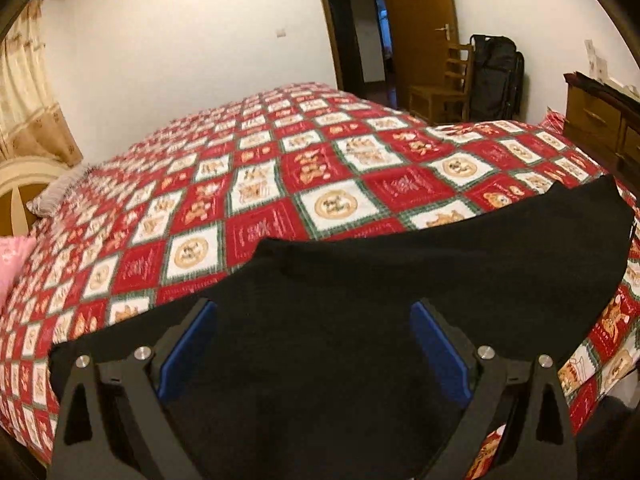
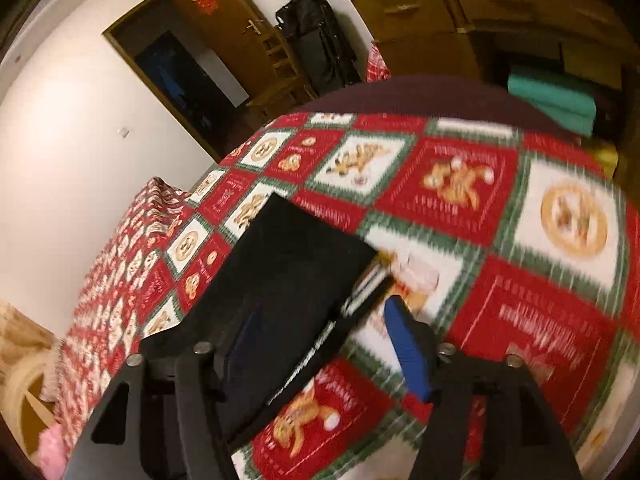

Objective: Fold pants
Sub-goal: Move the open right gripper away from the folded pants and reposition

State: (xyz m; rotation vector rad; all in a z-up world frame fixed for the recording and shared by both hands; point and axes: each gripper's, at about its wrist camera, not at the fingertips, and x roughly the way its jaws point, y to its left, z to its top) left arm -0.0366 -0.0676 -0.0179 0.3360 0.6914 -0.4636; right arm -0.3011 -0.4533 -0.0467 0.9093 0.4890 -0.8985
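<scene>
Black cloth fills the lower half of the left wrist view: the pants [image 1: 420,264] lie on a bedspread [image 1: 280,168] of red, white and green squares printed with bear figures. At the far left of that view a pink pillow [image 1: 12,264] and a pale fringed pillow [image 1: 60,192] sit by the bed's edge, with a beige curtain [image 1: 28,100] above them. The left gripper [image 1: 312,344] hangs over the pants with its blue pads [image 1: 188,344] spread wide apart; the cloth lies under and between them, and the pads press on nothing. Further right stand a wooden door [image 1: 420,20], a wooden chair [image 1: 444,88], a black bag [image 1: 496,76] against the wall and a wooden dresser [image 1: 600,120].

In the right wrist view, which is tilted and blurred, the pants [image 2: 288,280] run as a folded black strip across the bedspread [image 2: 520,240], with a white-striped edge on the strip's right side. The right gripper [image 2: 320,344] stands open over that strip. Its left finger is dark against the cloth, so whether it touches cannot be told. Its right blue pad [image 2: 408,348] is clear of the pants, just beside the striped edge. A teal folded cloth [image 2: 552,100] shows at the upper right, below the dresser [image 2: 420,12].
</scene>
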